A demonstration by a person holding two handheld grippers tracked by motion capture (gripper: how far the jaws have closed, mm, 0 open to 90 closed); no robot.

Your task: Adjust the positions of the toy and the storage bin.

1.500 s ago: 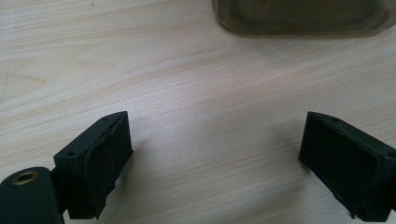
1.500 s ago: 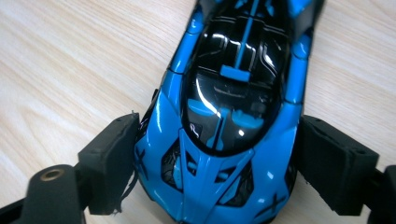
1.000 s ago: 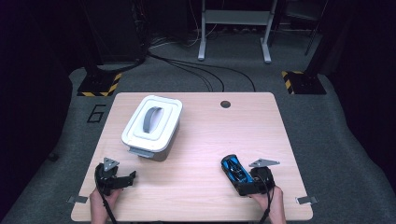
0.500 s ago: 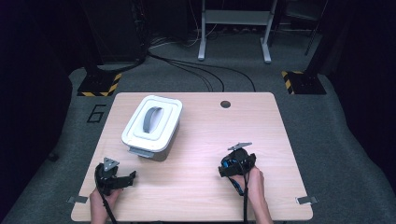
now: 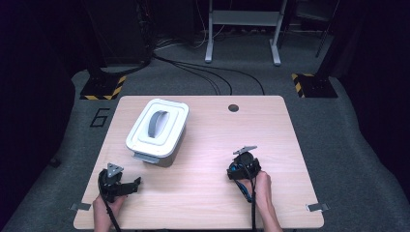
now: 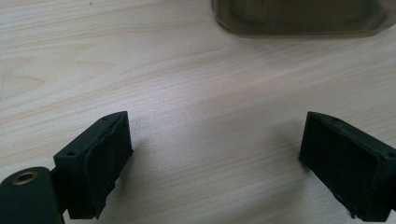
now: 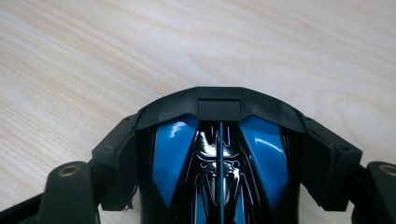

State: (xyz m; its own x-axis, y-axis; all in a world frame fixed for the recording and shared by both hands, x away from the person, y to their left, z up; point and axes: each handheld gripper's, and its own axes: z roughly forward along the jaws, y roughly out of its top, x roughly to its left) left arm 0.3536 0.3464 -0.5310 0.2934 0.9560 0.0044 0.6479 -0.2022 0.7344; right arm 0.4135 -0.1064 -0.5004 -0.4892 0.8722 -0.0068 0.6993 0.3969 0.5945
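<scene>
Right tool (image 7: pixel 219 158), jaws just closing, pinches the blue-black toy car (image 7: pixel 219 168) between its pads.

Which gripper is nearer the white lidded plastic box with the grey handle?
Left. The left gripper sits just below the white box's near corner; the right gripper, closing around a blue-black object, lies farther right.

My surface (image 5: pixel 203 203): pale wood. Grey carpet floor (image 5: pixel 338 145), black cables (image 5: pixel 203 70), hazard-striped blocks (image 5: pixel 101 89), dark room beyond.

One white lidded box (image 5: pixel 157 129), one blue-black toy car (image 7: pixel 219 168), one table (image 5: pixel 203 203), two claws.
</scene>
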